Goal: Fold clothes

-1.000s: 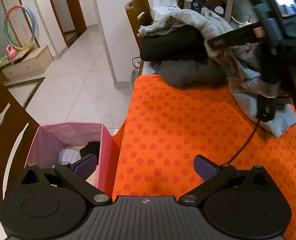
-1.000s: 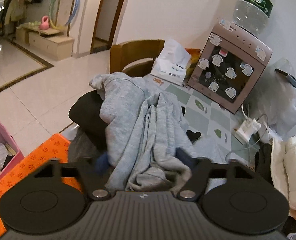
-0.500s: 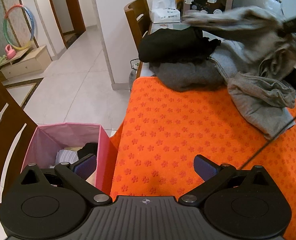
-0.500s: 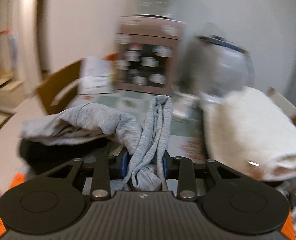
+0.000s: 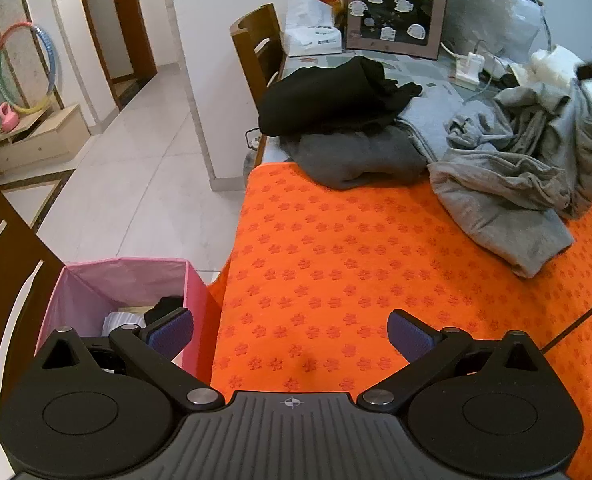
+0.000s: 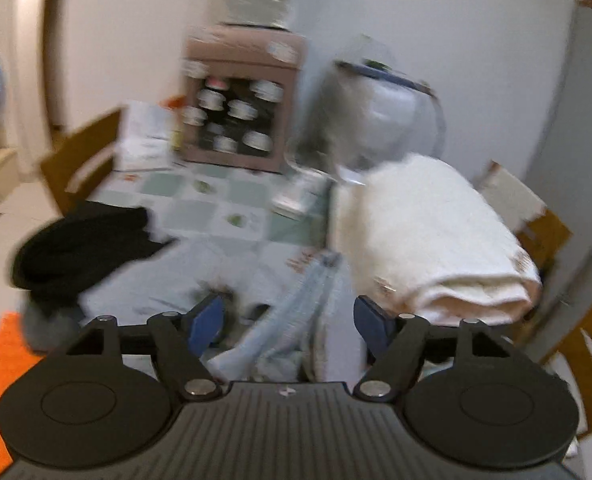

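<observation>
The right tongs (image 6: 288, 322) are opening, a strand of the light grey garment (image 5: 508, 184) lying loose between the pads, not pinched. The garment is sitting crumpled at the far right of the orange mat (image 5: 356, 264) on the bench. The left tongs (image 5: 290, 332) are hanging open and empty over the near edge. Judging by this, fetching is ending — next comes spreading it flat.
</observation>
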Demonstrator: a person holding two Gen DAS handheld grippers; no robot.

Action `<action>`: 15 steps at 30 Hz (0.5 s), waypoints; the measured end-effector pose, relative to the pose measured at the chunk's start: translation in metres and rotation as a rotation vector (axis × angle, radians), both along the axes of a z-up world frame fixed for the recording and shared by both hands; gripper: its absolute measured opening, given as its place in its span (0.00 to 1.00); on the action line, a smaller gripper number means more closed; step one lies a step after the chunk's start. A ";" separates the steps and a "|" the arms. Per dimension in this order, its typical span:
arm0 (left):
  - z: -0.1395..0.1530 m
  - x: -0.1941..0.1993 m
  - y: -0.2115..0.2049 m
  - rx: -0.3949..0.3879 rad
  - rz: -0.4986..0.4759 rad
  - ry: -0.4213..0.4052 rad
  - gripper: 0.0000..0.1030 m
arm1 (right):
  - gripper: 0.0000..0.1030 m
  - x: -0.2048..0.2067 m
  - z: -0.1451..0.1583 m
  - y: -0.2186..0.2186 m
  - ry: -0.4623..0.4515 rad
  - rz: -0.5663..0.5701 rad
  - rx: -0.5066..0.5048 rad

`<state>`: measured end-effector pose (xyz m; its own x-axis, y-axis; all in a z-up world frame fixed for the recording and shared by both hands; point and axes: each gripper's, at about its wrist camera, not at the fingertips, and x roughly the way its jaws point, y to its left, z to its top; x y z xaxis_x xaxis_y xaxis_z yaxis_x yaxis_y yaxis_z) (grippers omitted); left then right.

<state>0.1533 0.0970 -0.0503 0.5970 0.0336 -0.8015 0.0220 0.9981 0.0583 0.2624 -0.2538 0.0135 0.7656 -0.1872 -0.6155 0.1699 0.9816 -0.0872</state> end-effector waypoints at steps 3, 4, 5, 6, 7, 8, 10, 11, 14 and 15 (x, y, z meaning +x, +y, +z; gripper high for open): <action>0.001 -0.001 -0.001 0.002 -0.011 -0.006 1.00 | 0.79 0.004 0.007 0.021 -0.010 0.090 0.035; 0.001 -0.002 -0.001 0.005 -0.013 -0.009 1.00 | 0.79 0.007 0.006 0.029 -0.007 0.116 0.046; 0.002 -0.002 -0.001 0.010 -0.015 -0.010 1.00 | 0.79 0.011 0.004 0.037 -0.004 0.142 0.058; 0.001 -0.003 -0.001 0.011 -0.015 -0.010 1.00 | 0.79 0.014 0.003 0.045 -0.001 0.168 0.069; 0.001 -0.003 0.000 0.011 -0.015 -0.009 1.00 | 0.79 0.019 0.000 0.054 0.005 0.197 0.079; 0.000 -0.003 0.001 0.010 -0.014 -0.006 1.00 | 0.79 0.024 -0.002 0.064 0.010 0.226 0.088; -0.001 -0.002 0.002 0.007 -0.014 0.000 1.00 | 0.80 0.034 -0.009 0.082 0.021 0.283 0.100; -0.002 -0.002 0.003 0.007 -0.014 0.001 1.00 | 0.80 0.039 -0.013 0.092 0.027 0.311 0.104; -0.004 -0.001 0.003 0.005 -0.021 0.003 1.00 | 0.81 0.056 -0.023 0.119 0.039 0.383 0.113; -0.005 0.000 0.003 0.004 -0.022 0.006 1.00 | 0.82 0.061 -0.027 0.126 0.040 0.405 0.119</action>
